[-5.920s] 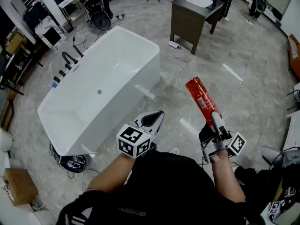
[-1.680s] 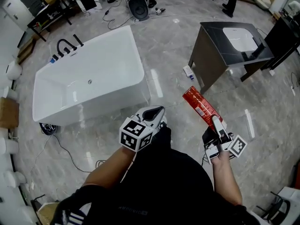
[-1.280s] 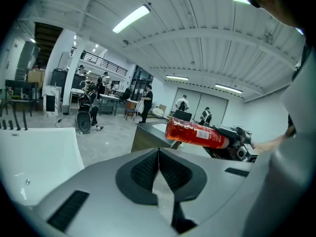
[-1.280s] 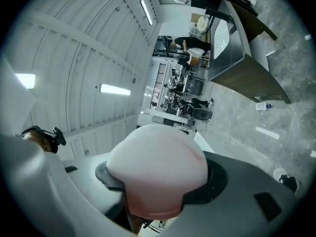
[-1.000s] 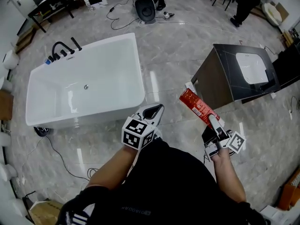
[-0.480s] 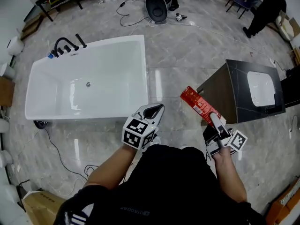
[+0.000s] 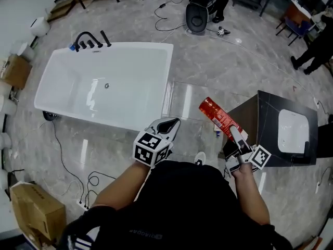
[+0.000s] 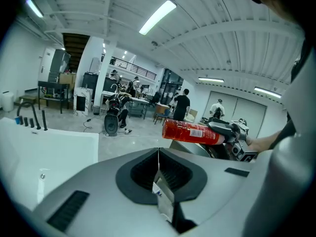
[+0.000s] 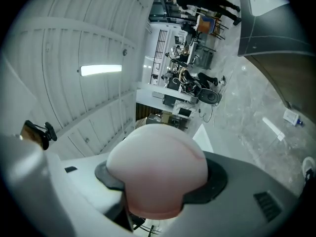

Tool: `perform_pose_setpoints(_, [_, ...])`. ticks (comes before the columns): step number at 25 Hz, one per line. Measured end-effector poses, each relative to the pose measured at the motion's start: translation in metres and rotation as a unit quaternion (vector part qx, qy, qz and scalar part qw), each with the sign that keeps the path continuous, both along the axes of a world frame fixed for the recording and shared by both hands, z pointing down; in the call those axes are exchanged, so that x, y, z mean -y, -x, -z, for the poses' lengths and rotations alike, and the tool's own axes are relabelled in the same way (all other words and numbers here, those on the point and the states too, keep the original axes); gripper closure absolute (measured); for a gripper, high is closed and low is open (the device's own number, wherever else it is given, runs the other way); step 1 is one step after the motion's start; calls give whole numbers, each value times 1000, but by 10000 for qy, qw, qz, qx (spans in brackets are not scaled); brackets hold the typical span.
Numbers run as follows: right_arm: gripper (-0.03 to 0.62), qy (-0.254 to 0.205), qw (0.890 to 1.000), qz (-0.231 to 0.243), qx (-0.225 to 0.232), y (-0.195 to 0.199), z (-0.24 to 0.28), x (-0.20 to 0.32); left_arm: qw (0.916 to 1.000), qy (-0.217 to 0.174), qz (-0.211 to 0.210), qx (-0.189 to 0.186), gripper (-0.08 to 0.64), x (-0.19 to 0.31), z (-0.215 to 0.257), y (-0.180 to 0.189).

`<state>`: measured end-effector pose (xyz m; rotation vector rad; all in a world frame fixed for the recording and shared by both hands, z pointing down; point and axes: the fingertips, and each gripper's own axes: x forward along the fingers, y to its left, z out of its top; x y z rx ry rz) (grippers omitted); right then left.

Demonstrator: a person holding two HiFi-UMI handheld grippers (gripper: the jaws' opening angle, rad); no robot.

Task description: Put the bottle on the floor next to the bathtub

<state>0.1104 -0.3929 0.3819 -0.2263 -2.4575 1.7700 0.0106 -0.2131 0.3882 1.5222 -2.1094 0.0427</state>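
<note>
A red bottle with a white label sticks up and to the left out of my right gripper, which is shut on its lower end. In the right gripper view the bottle's pale rounded end fills the space between the jaws. The white bathtub stands on the grey marble floor to the upper left, its near wall just beyond my left gripper. That gripper is shut and holds nothing. From the left gripper view the bottle lies level at the right, above the jaws.
A dark vanity cabinet with a white basin stands close on the right. Black taps rise at the tub's far left end. Cables trail on the floor at the left, near a cardboard box. A person stands far right.
The view has swung: the bathtub has drifted right and the cabinet lower right across the frames. Both grippers keep their pose, the right one still holding the bottle.
</note>
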Motion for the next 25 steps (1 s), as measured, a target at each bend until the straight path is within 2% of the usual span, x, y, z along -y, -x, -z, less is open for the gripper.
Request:
perform_pose_setpoints(6, [311,-145,9990,404,85,10,-12,44,9986,44,503,130,543,33,-5,-1])
perform_pose_setpoints(12, [310,-175,9968,775,-79,19,-30,94,9942,287,1026,128,543,59,-13,-3])
perform_pose_setpoints(16, [310,-293,9947,919,-342,38,-47,103,9922,448,1162,94,543,59,-16,-2])
perform_pose_setpoints(20, [310,-532,9900,1090,-718,65,-69,104,9904,602,1238,82,543,56,-24,18])
perform_pose_setpoints(25, [310,-879,9821,1160,-1194,109,-88,97,9909,620,1195,-64,543,50,-35,65])
